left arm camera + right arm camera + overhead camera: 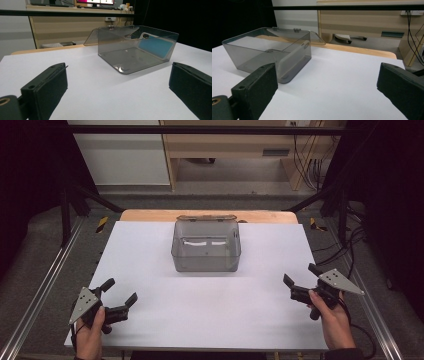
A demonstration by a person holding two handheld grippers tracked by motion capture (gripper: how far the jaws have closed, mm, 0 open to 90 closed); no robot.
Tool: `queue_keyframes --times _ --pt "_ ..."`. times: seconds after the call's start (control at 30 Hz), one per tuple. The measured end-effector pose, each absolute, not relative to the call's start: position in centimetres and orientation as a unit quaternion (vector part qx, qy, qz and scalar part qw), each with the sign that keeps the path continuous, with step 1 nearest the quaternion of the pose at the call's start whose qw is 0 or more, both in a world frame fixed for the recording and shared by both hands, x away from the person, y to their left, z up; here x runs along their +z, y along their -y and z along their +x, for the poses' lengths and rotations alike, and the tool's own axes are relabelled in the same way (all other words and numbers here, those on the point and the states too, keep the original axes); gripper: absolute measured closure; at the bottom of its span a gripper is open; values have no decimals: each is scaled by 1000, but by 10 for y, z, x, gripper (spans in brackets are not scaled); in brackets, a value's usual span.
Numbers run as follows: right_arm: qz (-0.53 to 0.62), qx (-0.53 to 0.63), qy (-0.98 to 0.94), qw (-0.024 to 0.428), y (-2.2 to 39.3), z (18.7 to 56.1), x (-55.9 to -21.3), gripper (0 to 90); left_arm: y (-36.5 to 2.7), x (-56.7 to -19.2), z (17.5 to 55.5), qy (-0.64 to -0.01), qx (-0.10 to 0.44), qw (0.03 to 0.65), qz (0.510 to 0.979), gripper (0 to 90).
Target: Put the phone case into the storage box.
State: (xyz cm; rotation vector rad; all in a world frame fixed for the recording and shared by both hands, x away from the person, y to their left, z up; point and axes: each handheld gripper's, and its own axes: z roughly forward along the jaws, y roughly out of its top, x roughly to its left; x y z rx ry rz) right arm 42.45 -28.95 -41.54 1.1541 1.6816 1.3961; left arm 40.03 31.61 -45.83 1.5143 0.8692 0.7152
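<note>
So the setup is a table [210, 315] with a plain white top and a strip of light wood showing along its far edge. Sitting toward the back middle of it is a smoky grey see-through plastic box [206, 247], rectangular with rounded corners. Its lid [206, 218] is flipped open and leans back off the far rim on small metal hinges. From the left gripper view the box [136, 48] looks to have a pale blue panel showing through its far wall, and there's a slot handle near the top of that wall. From the right gripper view the same box [268, 51] sits off to the left, with nothing obvious lying in it.

The left gripper [119, 293] is down in the near left corner of the table, held in the person's left hand [90, 337], with the grey three-cornered plate on top. Its jaws are spread wide apart with nothing between them but bare table. The right gripper [301, 275] is over at the near right, held in the right hand [334, 320], and it's the same deal: jaws splayed open, holding nothing. Both grippers are well apart from the box and angled in toward it.

Behind the table there's a pale wooden desk [235, 145] with cables [307, 167] hanging down on its right, and a black frame bar [200, 129] running across the top.
</note>
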Motion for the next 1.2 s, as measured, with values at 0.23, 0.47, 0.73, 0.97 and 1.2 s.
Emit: queue_keyframes --times 0.23,0.47,0.73,0.97,1.2 --pt "443 533 -644 323 290 418 -422 36 -316 -458 400 -372 307 587 650 16" --pt "445 534 -644 319 292 413 -428 35 -315 -459 401 -370 305 588 652 16" --pt "441 533 -652 310 289 408 -437 36 -315 -459 400 -370 305 588 651 16" --pt "440 531 -659 301 284 405 -443 38 -313 -459 400 -367 302 588 655 16" --pt "435 530 -666 293 278 403 -450 39 -311 -459 400 -364 302 586 658 16"
